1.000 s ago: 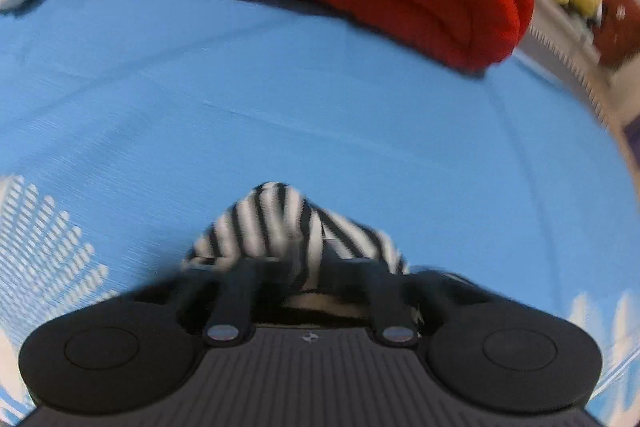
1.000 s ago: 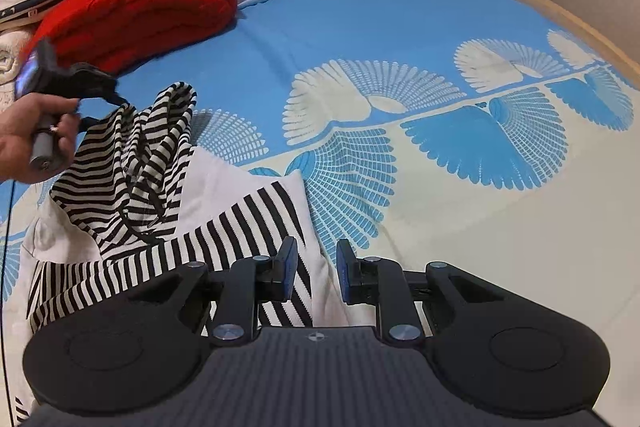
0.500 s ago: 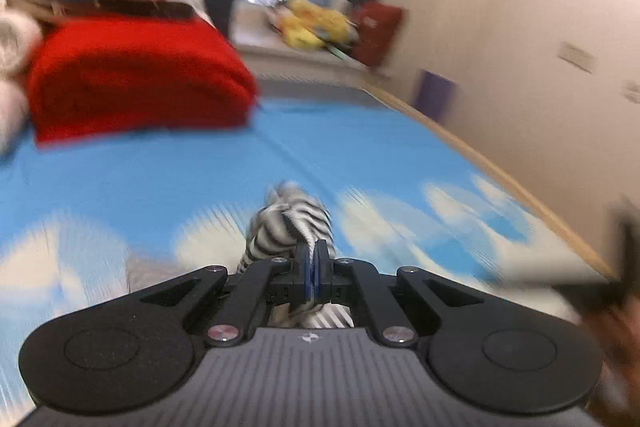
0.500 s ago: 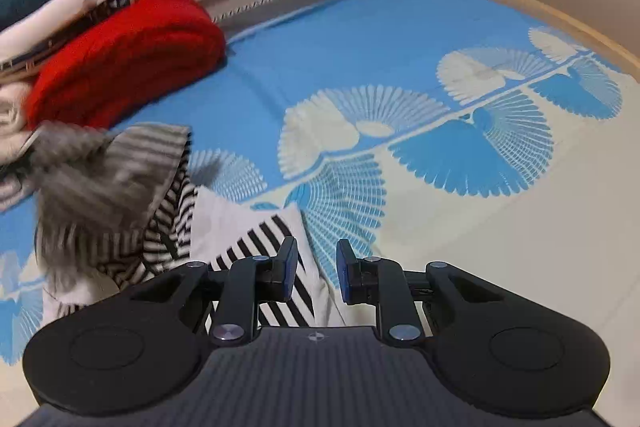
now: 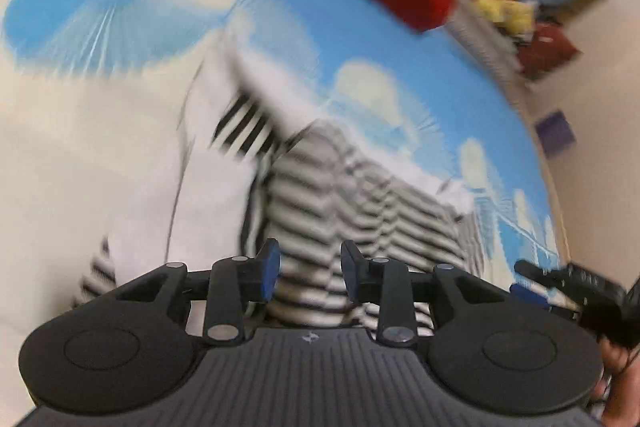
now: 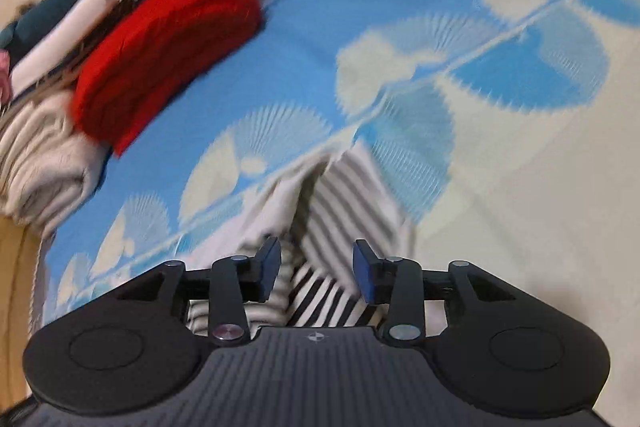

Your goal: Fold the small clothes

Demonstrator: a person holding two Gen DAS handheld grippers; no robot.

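My left gripper jaws opening, pads clear of cloth. My right gripper jaws opening too, gripping nothing. Black-and-white striped garment lies bunched on the blue fan-print bedspread below both. Red folded blanket well beyond.

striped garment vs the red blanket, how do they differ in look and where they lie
The striped garment is black-and-white and thin, spread low just beyond the right gripper; the red blanket is plain red, thick and folded, farther off by a stack of bedding. Both rest on the blue bedspread.
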